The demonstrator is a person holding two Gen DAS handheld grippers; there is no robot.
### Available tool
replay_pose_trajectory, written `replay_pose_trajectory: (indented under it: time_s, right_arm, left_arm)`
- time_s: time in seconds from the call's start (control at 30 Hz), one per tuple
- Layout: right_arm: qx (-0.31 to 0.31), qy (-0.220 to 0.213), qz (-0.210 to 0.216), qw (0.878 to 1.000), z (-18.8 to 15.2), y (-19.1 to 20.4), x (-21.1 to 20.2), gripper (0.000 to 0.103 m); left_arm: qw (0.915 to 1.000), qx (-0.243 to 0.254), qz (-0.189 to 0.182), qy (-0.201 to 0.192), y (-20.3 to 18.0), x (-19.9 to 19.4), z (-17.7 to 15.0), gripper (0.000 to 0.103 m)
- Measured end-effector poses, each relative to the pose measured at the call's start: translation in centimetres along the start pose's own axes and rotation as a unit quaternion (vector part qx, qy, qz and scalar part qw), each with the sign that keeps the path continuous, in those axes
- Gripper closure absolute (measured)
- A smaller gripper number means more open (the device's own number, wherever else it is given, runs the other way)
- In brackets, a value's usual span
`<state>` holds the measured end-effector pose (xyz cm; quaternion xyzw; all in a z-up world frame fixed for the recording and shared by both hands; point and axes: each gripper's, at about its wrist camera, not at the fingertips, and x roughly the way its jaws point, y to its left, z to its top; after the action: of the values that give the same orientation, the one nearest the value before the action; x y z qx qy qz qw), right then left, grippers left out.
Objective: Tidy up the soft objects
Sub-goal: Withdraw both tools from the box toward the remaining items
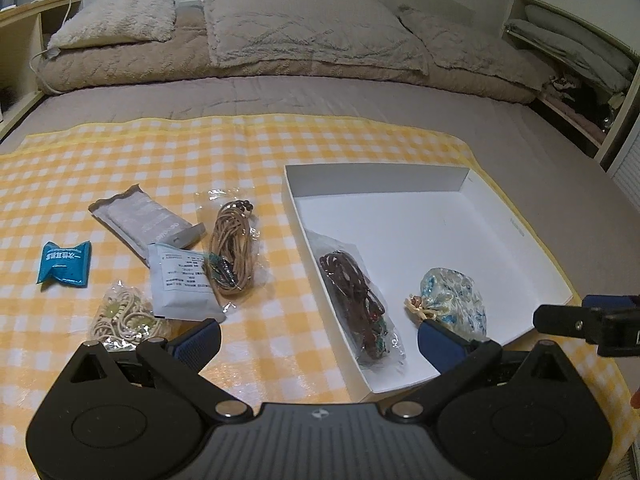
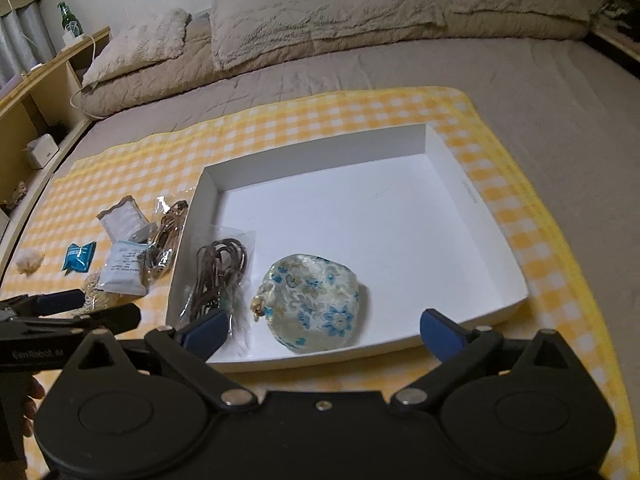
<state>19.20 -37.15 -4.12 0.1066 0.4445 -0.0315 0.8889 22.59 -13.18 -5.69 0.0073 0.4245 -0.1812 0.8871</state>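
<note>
The blue-padded fingers (image 1: 199, 340) of the left gripper (image 1: 316, 338) stood wide apart at the bottom of the left wrist view, holding nothing, and the right gripper (image 2: 322, 330) had its fingers (image 2: 438, 330) spread just as wide and bare in its own view.

In the left wrist view, going left to right over the yellow checked cloth (image 1: 256, 152) on the bed (image 1: 320, 96): a blue packet (image 1: 64, 263) lay at centre left, a bag of pale cord (image 1: 124, 316) at lower left just above the left finger, then a grey sleeve (image 1: 146, 218) and a white labelled pouch (image 1: 182, 284) overlapping it, then a clear bag of tan cord (image 1: 234, 252) resting partly on the pouch. Right of centre sat the white box (image 1: 376, 182). Inside it, along its left wall, lay a bag of dark brown cord (image 1: 356, 300), and near its lower edge a floral drawstring pouch (image 1: 454, 300), apart from the brown cord. The right gripper's tip showed at the right edge.

In the right wrist view the floral pouch lay in the box just ahead of the open fingers, the brown cord to its left.
</note>
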Motion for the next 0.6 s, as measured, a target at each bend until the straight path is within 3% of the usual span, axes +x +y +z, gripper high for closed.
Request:
replay_pose_trajectory:
  time_s: [0.3,0.6]
  right_arm:
    - [-0.019,-0.016,-0.024,0.999,-0.9,0.2,0.1,0.000]
    - [-0.031,-0.033,-0.001,0.999,0.0,2.9,1.0,0.000]
  left_arm:
    - [0.9997,-0.002,0.016,-0.018,1.9,-1.1,0.1,0.000]
    - [0.9954,-0.015,0.076,-0.056,6.4,-2.9,1.1,0.000]
